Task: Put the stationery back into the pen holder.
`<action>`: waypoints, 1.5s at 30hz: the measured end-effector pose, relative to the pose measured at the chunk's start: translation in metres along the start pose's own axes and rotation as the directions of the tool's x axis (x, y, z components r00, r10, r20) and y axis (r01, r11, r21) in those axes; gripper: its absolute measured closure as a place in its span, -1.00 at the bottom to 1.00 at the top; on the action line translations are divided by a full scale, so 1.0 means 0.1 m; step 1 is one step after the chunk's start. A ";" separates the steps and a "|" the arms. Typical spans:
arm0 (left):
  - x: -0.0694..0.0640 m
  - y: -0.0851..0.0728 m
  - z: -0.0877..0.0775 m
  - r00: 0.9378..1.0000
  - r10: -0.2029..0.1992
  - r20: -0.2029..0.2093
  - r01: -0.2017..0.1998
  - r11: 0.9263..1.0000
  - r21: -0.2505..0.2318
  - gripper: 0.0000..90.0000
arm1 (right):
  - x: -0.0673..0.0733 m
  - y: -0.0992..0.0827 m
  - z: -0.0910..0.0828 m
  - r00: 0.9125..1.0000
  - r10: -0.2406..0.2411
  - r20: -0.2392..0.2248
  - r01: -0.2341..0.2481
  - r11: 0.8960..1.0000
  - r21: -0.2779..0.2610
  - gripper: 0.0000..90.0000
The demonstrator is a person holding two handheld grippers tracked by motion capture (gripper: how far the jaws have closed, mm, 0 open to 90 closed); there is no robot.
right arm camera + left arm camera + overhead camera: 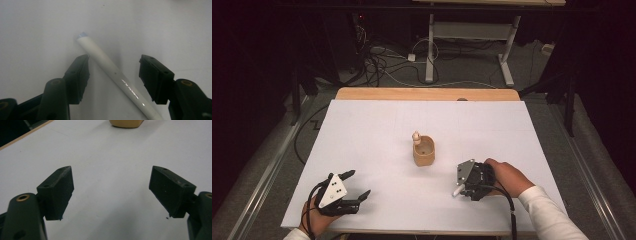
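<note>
White pen [110, 72] between right gripper [113, 75] jaws

Pen [110, 68] lies between right gripper [113, 75] jaws, apparently untouched.

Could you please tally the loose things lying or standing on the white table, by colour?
White: 1, a slim pen lying between the open jaws of the right tool.
Tan: 2, a round cup and a small peg figure standing at its far left side.
Total: 3.
</note>
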State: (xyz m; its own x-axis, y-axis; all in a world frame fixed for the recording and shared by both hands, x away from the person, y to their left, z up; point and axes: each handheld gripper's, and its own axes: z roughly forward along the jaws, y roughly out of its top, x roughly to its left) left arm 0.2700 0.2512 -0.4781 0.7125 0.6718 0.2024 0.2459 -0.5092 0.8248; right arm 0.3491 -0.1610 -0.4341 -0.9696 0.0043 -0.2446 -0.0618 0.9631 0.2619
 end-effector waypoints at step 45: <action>-0.04 0.01 0.05 0.999 0.012 0.031 -0.013 1.000 0.019 -0.57 | -0.06 0.03 -0.56 0.984 -0.113 0.135 0.151 0.937 -0.315 0.74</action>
State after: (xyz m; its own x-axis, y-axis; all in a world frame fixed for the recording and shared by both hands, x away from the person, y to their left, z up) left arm 0.2707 0.2455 -0.4803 0.7355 0.6486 0.1959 0.2490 -0.5277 0.8121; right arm 0.3414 -0.1728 -0.3793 -0.9155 -0.0687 -0.3965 -0.2790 0.8184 0.5024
